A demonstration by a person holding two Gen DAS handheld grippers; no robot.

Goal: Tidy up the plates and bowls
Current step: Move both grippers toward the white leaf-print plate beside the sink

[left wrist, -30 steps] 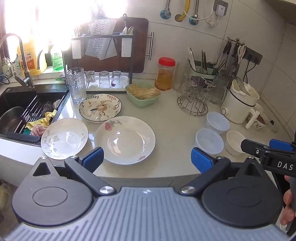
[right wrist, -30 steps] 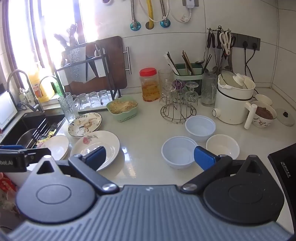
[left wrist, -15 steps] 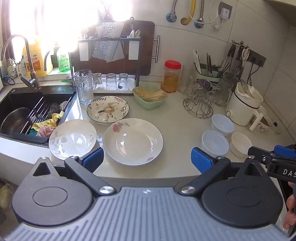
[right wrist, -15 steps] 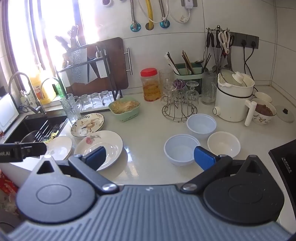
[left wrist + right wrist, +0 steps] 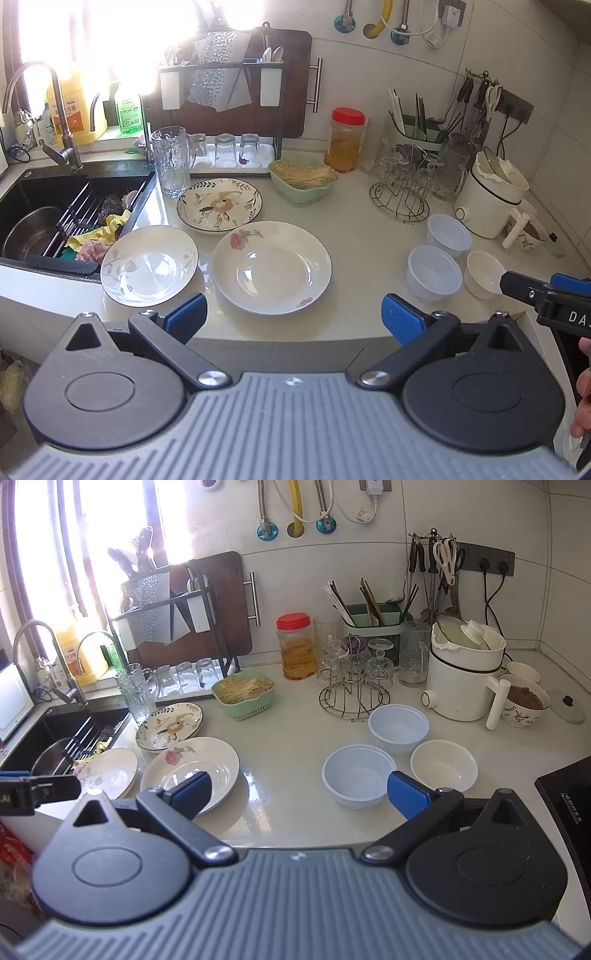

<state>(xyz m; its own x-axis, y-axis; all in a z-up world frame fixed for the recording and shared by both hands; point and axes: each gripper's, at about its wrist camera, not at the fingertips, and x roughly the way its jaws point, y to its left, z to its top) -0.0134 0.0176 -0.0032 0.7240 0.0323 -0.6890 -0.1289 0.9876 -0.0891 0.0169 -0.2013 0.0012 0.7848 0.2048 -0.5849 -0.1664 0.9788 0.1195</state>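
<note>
Plates [image 5: 271,267] untouched; right gripper [image 5: 546,295] reads "DA"

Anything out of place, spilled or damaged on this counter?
One thing: the leaf-patterned plate by the sink hangs partly over the counter's front edge. No spills or breakage visible; the other plates and bowls sit flat and apart.

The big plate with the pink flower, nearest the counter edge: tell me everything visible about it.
The big plate is round, white, glossy like ceramic, with a thin dark rim, a pink flower printed near its far-left edge and a smaller one near-right. It lies flat, empty, on the counter, close beside two other plates. Nothing grips it.
</note>
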